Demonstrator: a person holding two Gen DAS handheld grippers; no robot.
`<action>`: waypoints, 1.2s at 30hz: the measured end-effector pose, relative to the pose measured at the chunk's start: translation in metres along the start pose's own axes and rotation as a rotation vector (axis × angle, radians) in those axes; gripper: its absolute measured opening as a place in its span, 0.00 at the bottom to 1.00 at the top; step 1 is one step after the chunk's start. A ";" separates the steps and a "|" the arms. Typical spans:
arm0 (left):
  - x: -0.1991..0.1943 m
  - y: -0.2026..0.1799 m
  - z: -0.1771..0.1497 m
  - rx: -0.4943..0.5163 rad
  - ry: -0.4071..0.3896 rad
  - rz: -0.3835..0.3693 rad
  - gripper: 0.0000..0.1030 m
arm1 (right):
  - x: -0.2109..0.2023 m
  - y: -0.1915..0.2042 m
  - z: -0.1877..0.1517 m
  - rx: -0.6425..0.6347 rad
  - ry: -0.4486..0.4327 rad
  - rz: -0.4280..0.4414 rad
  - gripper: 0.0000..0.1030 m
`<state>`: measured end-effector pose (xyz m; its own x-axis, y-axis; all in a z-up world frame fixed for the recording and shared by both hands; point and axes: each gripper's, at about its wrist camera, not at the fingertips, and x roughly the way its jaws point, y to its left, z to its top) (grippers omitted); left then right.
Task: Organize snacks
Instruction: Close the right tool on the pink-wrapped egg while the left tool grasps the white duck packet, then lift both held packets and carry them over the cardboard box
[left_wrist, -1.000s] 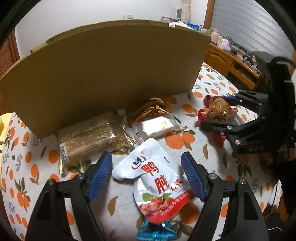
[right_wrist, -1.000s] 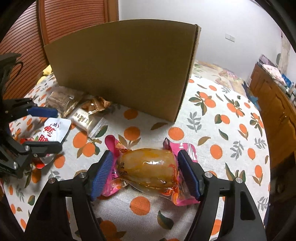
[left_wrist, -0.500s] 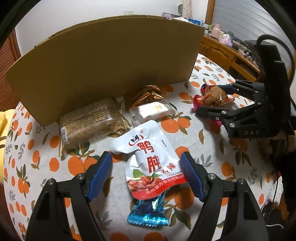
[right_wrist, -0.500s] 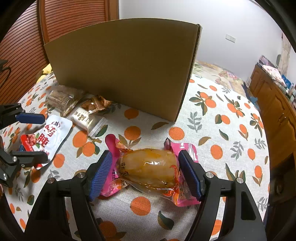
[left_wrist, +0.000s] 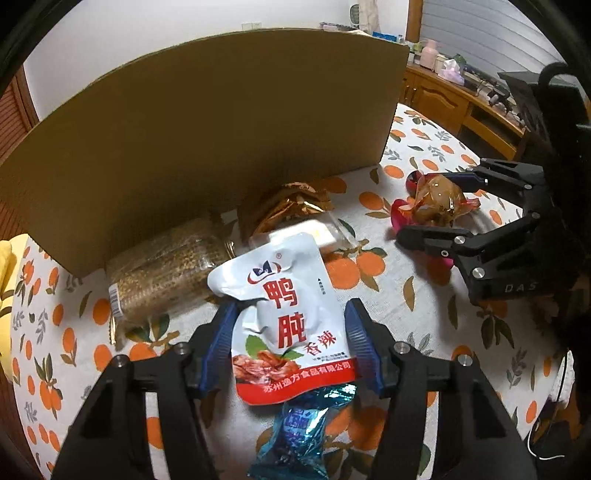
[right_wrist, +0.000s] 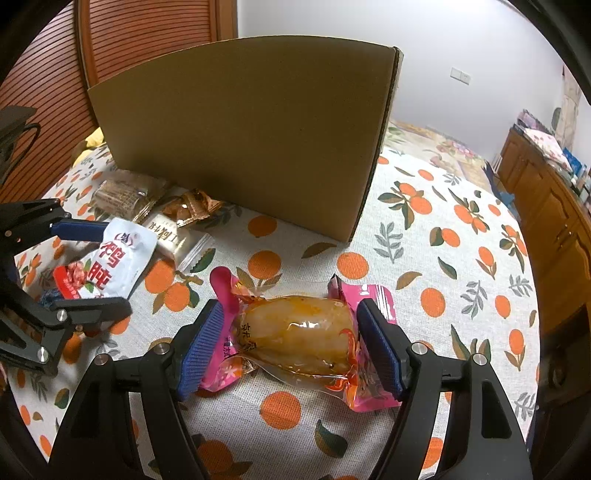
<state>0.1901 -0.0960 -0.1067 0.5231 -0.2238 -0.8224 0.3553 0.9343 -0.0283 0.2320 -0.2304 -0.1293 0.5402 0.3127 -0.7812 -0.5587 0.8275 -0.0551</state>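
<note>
The left gripper (left_wrist: 290, 339) has just been closing, its blue pads (left_wrist: 221, 341) now pinching the white duck-gizzard pouch (left_wrist: 284, 317) above a blue candy wrapper (left_wrist: 306, 432); rightward, the right gripper (right_wrist: 291, 349) stands open astride the pink-wrapped chicken snack (right_wrist: 295, 334) on the orange-print tablecloth (right_wrist: 443, 258)

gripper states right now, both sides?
Left gripper: jaws have just been closing, now pressed on the white snack pouch.
Right gripper: astride the pink-wrapped snack; whether it grips cannot be told.
</note>
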 end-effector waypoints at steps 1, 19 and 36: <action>-0.001 0.000 -0.001 0.005 -0.005 -0.003 0.56 | 0.000 0.000 0.000 0.000 0.000 0.000 0.74; -0.023 0.008 -0.013 -0.034 -0.077 -0.077 0.25 | -0.008 0.021 -0.006 -0.042 0.007 0.028 0.63; -0.039 0.007 -0.014 -0.027 -0.124 -0.096 0.19 | -0.015 0.023 -0.008 -0.034 -0.004 0.038 0.63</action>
<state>0.1615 -0.0768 -0.0832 0.5800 -0.3439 -0.7385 0.3885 0.9136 -0.1203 0.2065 -0.2200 -0.1242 0.5204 0.3457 -0.7808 -0.6000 0.7987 -0.0463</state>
